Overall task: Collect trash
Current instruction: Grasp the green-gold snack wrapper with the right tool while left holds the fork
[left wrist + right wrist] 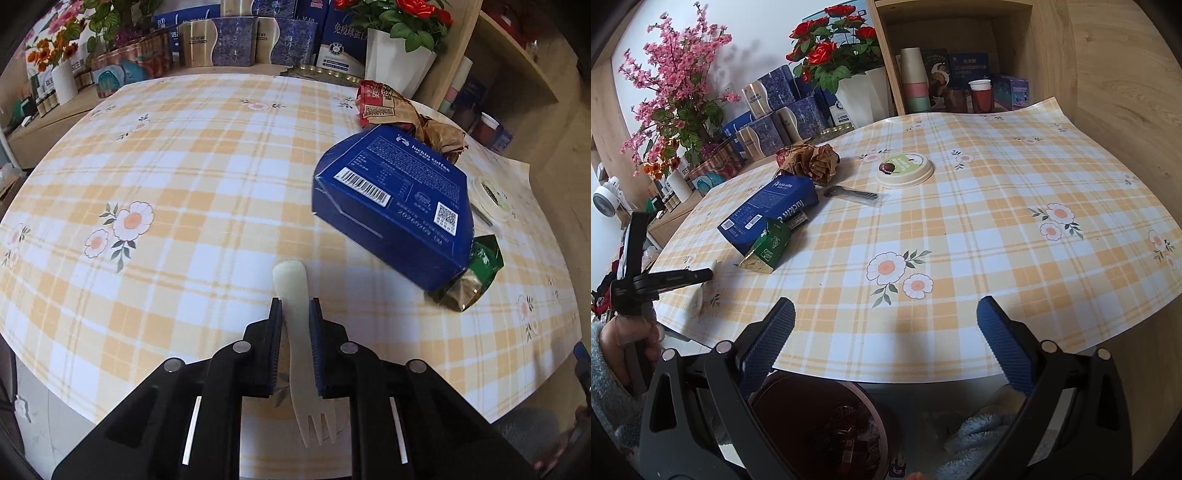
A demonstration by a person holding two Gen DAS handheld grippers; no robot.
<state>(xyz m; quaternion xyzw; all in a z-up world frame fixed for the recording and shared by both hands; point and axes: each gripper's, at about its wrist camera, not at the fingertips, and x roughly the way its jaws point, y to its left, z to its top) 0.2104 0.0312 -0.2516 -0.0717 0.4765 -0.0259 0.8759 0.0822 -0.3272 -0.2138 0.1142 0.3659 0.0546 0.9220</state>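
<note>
Left gripper [295, 306]: clamped on the pale plastic fork [297, 332], tines toward the camera, above the near edge of the checked tablecloth [184, 166].
Right gripper [886, 317]: fingers wide, empty, over the dark round bin [820, 424].
Tip: carry the fork level to the bin, release only above it.
Left to collect: blue coffee box [395, 206], green foil wrapper [476, 277], crumpled brown paper [406, 118].

Soft, even daylight; strong fisheye bending

Both views are bright and mostly sharp, with dark vignetted corners and curved edges. The blue box [393, 206] casts a faint shadow on the tablecloth [184, 184]; the bin [820, 421] below the table edge sits in dim shade.
</note>
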